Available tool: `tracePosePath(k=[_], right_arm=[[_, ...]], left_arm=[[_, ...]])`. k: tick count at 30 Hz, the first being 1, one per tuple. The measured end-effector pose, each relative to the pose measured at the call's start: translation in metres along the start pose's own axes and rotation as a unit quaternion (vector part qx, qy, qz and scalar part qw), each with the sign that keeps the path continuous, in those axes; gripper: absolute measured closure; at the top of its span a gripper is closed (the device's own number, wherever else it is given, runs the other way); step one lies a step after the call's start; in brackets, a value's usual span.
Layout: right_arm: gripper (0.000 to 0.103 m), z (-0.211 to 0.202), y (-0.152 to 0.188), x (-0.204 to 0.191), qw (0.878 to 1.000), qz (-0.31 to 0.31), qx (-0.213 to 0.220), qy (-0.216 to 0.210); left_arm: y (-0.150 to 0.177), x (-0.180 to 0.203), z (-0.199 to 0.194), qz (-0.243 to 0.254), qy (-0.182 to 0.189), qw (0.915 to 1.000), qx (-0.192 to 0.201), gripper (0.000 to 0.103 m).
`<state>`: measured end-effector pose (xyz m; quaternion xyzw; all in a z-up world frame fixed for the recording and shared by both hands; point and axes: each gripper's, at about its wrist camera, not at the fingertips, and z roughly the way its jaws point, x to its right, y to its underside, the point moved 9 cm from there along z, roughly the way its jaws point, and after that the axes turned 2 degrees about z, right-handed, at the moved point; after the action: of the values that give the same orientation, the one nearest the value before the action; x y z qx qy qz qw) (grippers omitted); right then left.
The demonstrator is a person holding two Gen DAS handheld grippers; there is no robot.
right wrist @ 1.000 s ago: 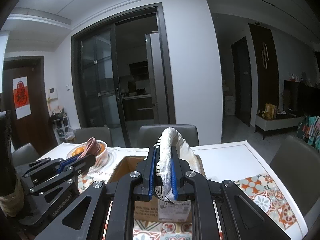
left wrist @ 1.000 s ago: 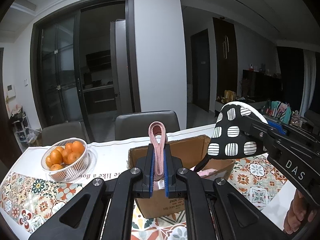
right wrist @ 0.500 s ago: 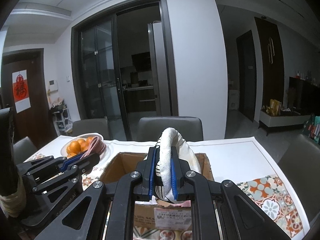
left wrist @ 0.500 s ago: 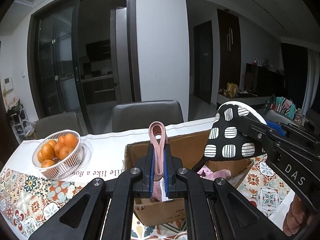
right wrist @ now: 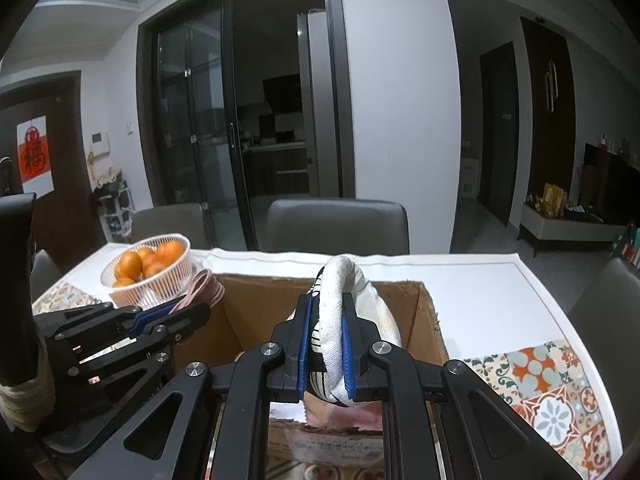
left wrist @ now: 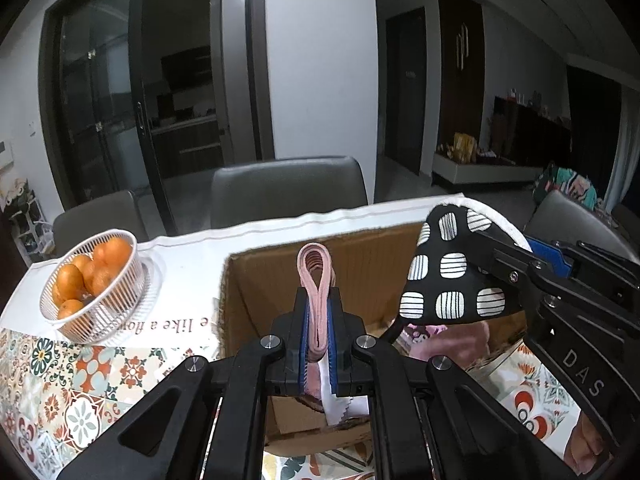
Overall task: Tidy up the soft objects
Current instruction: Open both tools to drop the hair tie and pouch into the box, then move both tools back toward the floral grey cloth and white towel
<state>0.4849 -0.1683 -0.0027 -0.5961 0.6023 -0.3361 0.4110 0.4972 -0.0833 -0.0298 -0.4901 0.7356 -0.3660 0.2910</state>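
Note:
My left gripper is shut on a folded pink cloth and holds it over the near edge of an open cardboard box. My right gripper is shut on a black oven mitt with white patches and holds it over the same box. In the left wrist view the mitt hangs above the box's right side. Pink and white soft items lie inside the box. The left gripper shows at the left of the right wrist view.
A white wire basket of oranges stands on the table left of the box, also in the right wrist view. The table has a white runner and patterned tile cloth. Grey chairs stand behind it.
Both grippers have moved forward and tipped down over the box, each still holding its item. The box interior now shows more.

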Motion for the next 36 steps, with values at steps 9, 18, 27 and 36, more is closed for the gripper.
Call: tracePosePath(k=[9, 18, 27, 36], right_arm=[[0.085, 0.028, 0.016, 0.023, 0.998, 0.034, -0.045, -0.003], [0.046, 0.014, 0.018, 0.042, 0.998, 0.054, -0.034, 0.026], [0.046, -0.025, 0.02, 0.041, 0.998, 0.05, -0.016, 0.034], [0.044, -0.075, 0.017, 0.03, 0.998, 0.054, 0.005, 0.026]], left_arm=[[0.007, 0.005, 0.019, 0.023, 0.001, 0.9995, -0.022, 0.068], [0.009, 0.005, 0.002, 0.031, -0.014, 0.9994, -0.009, 0.036], [0.017, 0.014, -0.04, 0.032, -0.015, 0.9993, 0.01, 0.03], [0.029, 0.017, -0.089, 0.007, -0.021, 0.9993, 0.029, 0.024]])
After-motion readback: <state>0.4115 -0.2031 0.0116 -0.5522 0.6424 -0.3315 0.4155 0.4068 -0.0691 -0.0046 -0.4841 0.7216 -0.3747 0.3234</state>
